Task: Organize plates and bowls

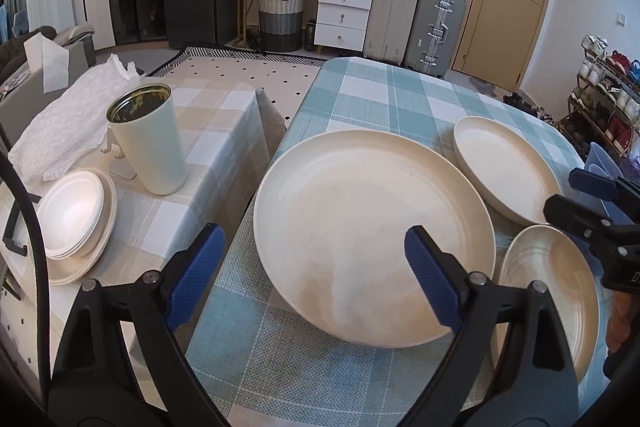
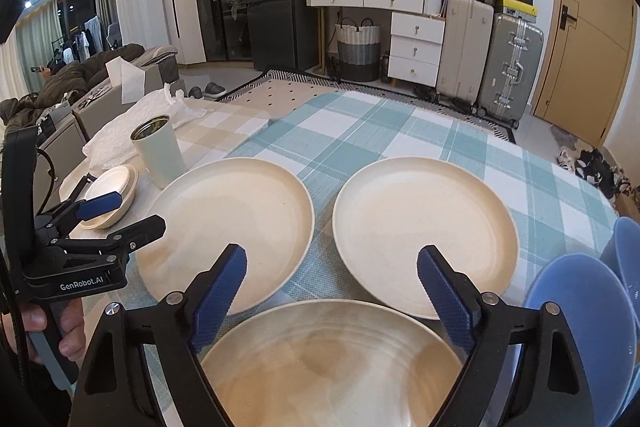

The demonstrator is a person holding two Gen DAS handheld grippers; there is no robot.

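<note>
right hand-held gripper view alone shows blue bowls.

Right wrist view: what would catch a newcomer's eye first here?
Three cream plates on the blue checked tablecloth: one at left, one at right, one nearest the camera between the open right gripper. Blue bowls crowd the right edge, and the left gripper hangs open at far left.

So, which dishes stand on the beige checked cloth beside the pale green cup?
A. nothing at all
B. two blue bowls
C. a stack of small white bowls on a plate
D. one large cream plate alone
C: the small white bowls sit nested on a plate next to the cup.
</note>
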